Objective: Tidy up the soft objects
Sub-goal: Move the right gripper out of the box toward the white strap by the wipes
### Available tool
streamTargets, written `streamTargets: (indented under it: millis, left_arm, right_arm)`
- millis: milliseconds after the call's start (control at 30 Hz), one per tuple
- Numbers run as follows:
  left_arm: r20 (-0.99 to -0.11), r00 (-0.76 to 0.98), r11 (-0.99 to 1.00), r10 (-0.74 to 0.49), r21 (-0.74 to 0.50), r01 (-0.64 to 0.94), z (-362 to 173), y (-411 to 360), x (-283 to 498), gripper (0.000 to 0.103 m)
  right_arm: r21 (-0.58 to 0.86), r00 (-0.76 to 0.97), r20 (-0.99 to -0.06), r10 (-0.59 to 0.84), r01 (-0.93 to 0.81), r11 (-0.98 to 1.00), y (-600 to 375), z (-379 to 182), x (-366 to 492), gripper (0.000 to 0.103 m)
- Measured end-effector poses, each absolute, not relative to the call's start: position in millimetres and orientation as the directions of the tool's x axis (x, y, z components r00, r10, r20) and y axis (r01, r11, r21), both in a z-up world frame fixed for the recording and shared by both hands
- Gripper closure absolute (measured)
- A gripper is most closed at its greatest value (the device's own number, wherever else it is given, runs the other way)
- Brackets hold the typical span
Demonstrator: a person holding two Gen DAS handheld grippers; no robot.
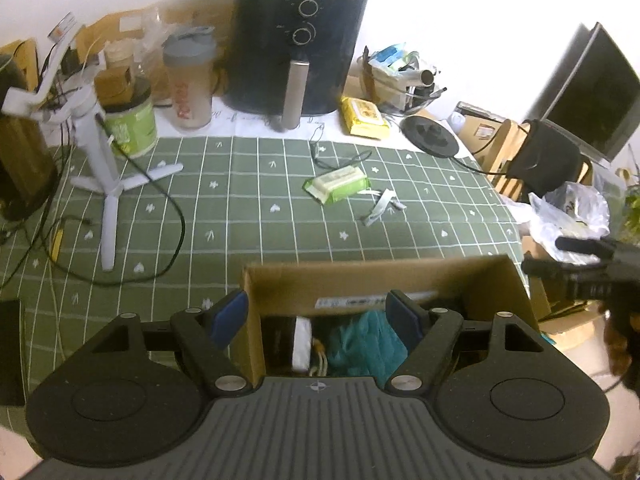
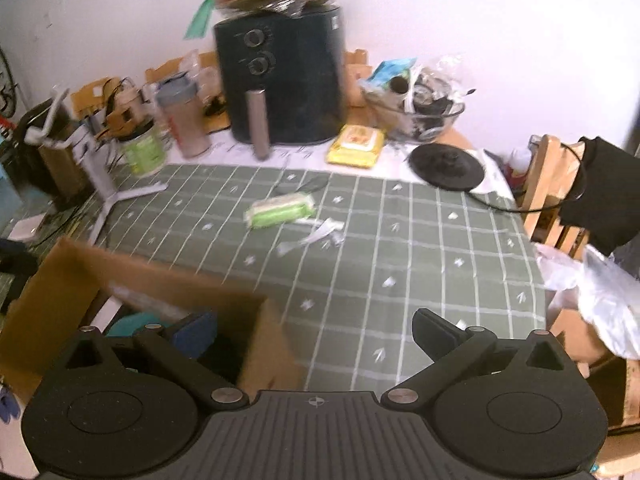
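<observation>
Here both grippers, left gripper (image 1: 316,320) and right gripper (image 2: 316,334), tilt downward, fingers released, straddling the cardboard box (image 1: 376,280) walls.

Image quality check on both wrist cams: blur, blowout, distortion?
Left wrist: mostly sharp, upper right blown out white, air fryer readable. Right wrist: motion blur, worst on the cardboard box and wipes pack. Both: heavy fisheye bending of the tablecloth grid.

1. Cardboard box (image 1: 376,280): matt brown corrugated board
2. Teal cloth (image 1: 360,344) inside it: soft, fuzzy weave
3. Tablecloth (image 1: 248,208): matt green fabric with a white grid
4. Air fryer (image 1: 298,40): dark, smooth plastic with a brushed metal handle
5. Wipes pack (image 1: 336,184): glossy green film
6. Left tongs (image 1: 316,316): matt black plastic, blue pads
</observation>
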State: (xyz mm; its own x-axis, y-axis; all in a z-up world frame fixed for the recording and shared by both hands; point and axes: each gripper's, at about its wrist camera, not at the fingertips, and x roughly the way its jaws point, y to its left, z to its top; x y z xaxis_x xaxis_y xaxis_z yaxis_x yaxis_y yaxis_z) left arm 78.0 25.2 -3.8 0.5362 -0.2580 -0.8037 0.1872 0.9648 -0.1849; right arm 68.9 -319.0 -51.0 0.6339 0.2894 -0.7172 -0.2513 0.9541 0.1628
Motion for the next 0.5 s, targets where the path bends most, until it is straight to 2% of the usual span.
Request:
streamTargets:
  millis: [167, 367, 500]
  left_arm:
    - [-0.798, 0.533, 0.958, -0.282, -0.201, 0.206, -7, 24, 91, 0.028]
    - [-0.799, 0.514, 0.947, -0.312, -0.219, 0.234, -12, 21, 102, 0.028]
    - [-0.793, 0.513, 0.941, -0.329, -0.229, 0.251, -11, 20, 108, 0.028]
  right_arm:
    - [0.141, 0.612, -0.730, 0.305, -0.302, 0.943, -321, -55, 101, 0.000]
    - [0.273, 0.540, -0.737, 0.406, -0.312, 0.910, -323, -69, 143, 0.000]
    - [0.289, 0.515, -0.741, 0.431, -0.334, 0.897, -314, -74, 169, 0.000]
